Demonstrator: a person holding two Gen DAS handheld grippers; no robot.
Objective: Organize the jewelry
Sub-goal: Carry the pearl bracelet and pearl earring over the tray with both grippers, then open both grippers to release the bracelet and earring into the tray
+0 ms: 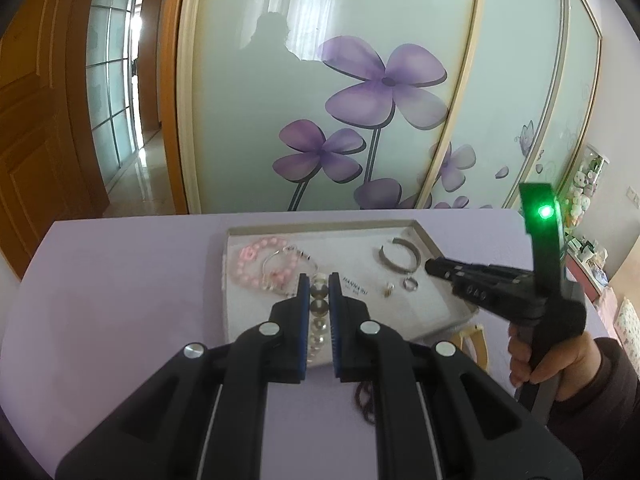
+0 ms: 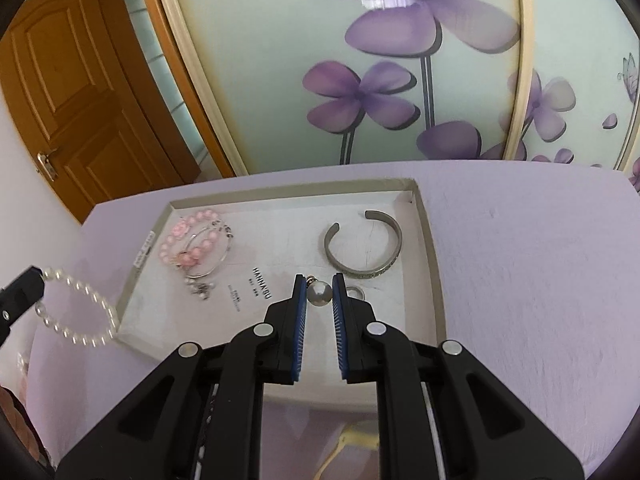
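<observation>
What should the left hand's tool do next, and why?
Probably carry the pearl bracelet rightward over the tray rim and lower it: the left gripper clamps it just outside, while the cuff and pink beads already lie inside.

A lilac-covered table (image 2: 520, 264) is seen beneath a shallow white rectangular cardboard tray (image 2: 434, 264). A dark beaded bracelet (image 1: 362, 400) is laid near the tray's front edge.

Left gripper (image 1: 319, 280): matte black linkage arms, four round silver pivot pins, blue ribbed pads (image 1: 304, 320). Right gripper (image 2: 319, 280): same black arms, silver pins, blue pads. Beside tray (image 1: 240, 320): black pistol handle, glowing green LED, bare hand (image 1: 560, 364), dark brown sleeve.
</observation>
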